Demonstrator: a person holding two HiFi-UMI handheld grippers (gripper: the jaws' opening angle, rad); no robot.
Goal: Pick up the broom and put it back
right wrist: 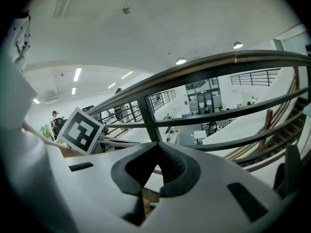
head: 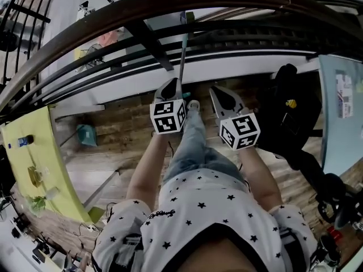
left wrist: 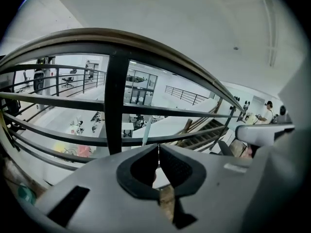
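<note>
The left hand-held gripper (left wrist: pixel 158 147) and right hand-held gripper (right wrist: pixel 158 145) are both closed and empty, near the dark metal railing (head: pixel 153 44), against which a thin pale-green broom handle (head: pixel 182 58) stands.

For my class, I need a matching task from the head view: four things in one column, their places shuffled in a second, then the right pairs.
Things
1. broom handle
2. teal dustpan
3. black chair
4. yellow-green table

Places
A. at the picture's left edge, with small things on it
B. right of the right gripper
C. on the wood floor, left of the left gripper
D. against the railing, beyond and between the two grippers

Pairs: 1-D, 2-C, 3-B, 4-A
</note>
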